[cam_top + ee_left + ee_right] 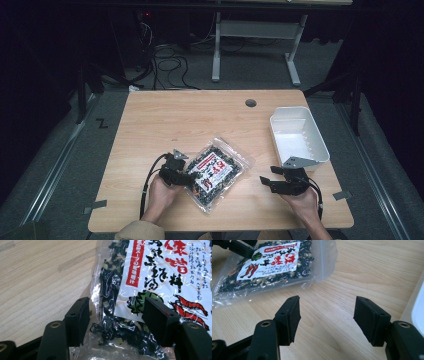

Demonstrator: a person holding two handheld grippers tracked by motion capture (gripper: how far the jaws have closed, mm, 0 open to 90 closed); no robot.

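A clear plastic bag of dark dried seaweed with a red and white label lies flat on the wooden table. My left gripper is open, its jaws straddling the bag's left edge without closing on it. My right gripper is open over bare wood to the right of the bag, nothing between its jaws. The left gripper's jaws show at the bag's far side in the right gripper view.
A white plastic bin sits empty at the table's right side, just behind my right gripper; its wall shows in the right gripper view. A round cable hole is near the far edge.
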